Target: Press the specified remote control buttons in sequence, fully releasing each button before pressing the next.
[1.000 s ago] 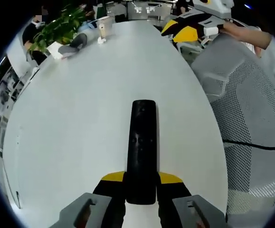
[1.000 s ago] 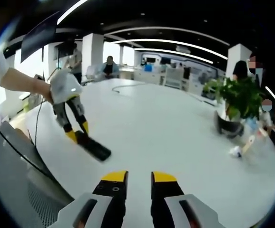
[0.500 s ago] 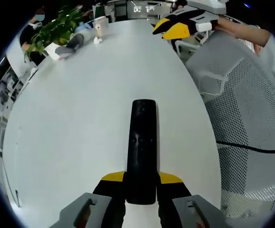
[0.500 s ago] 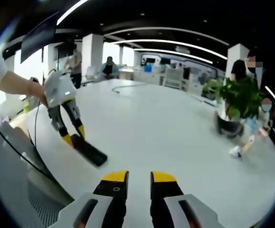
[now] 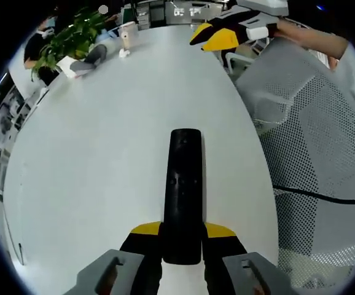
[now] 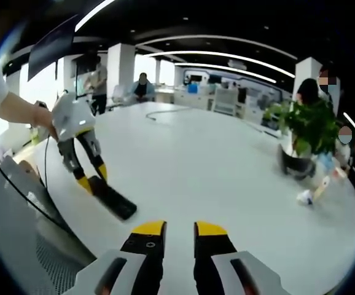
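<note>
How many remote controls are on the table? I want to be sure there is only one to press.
1. The black remote control is clamped at its near end by the left gripper, over the white table.

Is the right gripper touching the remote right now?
No. In the right gripper view the right gripper hangs over bare table, well apart from the remote, which the left gripper holds.

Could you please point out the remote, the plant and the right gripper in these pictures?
remote [image 5: 183,184], left gripper view, middle of its black face.
plant [image 6: 309,126], right gripper view, its green leaves.
right gripper [image 6: 180,228], right gripper view, midway between its yellow tips.
</note>
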`<state>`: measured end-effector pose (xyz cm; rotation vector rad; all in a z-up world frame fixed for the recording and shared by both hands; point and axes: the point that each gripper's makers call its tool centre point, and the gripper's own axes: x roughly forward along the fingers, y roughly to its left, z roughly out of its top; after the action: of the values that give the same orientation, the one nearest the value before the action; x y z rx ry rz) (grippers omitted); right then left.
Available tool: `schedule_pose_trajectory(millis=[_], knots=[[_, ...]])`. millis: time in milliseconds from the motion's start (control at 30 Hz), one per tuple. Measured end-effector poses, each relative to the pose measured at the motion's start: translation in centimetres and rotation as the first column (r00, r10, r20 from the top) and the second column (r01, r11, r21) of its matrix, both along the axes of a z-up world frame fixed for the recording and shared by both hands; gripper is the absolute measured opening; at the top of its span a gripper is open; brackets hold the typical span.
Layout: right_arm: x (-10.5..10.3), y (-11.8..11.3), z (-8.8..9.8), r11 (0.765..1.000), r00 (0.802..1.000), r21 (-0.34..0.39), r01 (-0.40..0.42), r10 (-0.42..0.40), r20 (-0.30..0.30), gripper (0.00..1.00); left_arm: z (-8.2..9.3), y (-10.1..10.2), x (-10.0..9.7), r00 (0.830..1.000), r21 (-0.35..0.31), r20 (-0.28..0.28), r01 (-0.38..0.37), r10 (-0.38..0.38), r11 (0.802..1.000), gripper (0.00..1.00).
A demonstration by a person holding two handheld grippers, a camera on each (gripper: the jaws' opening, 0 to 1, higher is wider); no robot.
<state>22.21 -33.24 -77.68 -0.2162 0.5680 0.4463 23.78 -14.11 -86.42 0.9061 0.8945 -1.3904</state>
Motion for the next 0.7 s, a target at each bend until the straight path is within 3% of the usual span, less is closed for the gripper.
schedule_pose_trajectory(millis=[700], knots=[[-0.2, 0.3, -0.2, 1.000, 1.000, -0.011, -0.022, 0.022, -0.014, 0.14, 0.0, -0.3, -1.5, 1.000, -0.016, -0.006, -0.001, 0.001, 1.000, 0.23]])
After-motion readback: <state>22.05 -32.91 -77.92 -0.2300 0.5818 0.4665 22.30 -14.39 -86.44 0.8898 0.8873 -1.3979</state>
